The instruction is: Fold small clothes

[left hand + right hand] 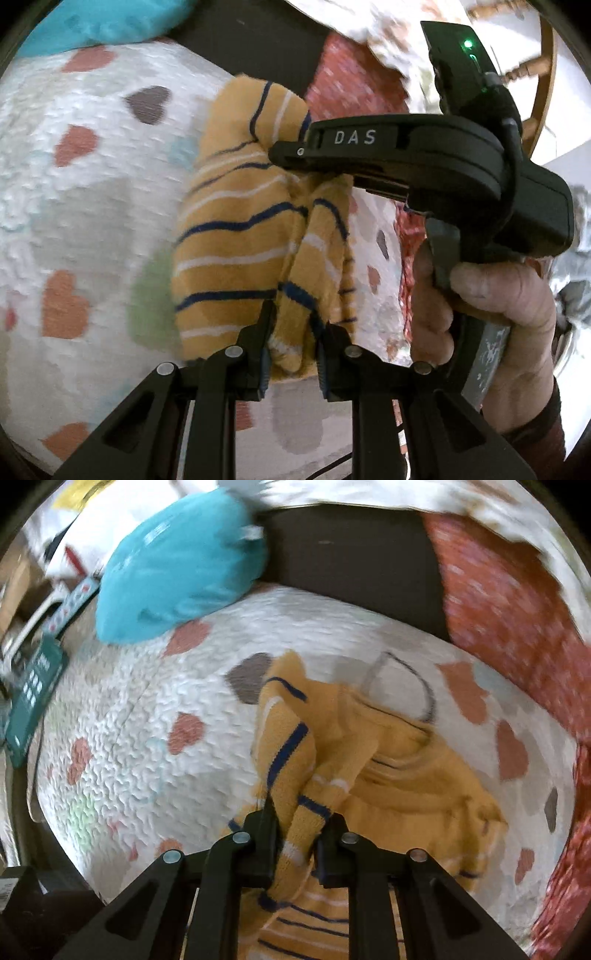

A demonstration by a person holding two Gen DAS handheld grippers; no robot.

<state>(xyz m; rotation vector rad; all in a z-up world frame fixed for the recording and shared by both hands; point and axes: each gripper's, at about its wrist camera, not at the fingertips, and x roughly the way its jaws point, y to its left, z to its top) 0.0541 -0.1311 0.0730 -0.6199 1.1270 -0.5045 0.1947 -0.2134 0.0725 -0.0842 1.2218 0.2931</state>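
Note:
A small mustard-yellow garment (236, 236) with navy and white stripes hangs bunched above a white quilt with hearts (74, 206). My left gripper (293, 354) is shut on its lower edge. My right gripper (295, 153) comes in from the right in the left wrist view and is shut on the cloth higher up. In the right wrist view my right gripper (295, 834) pinches a striped fold, and the rest of the garment (399, 775) lies crumpled on the quilt (140, 738) beyond it.
A turquoise pillow (181, 572) lies at the quilt's far left. A red patterned fabric (506, 602) lies along the right side. A dark headboard (351, 554) is behind. A teal box (33, 698) sits off the left edge.

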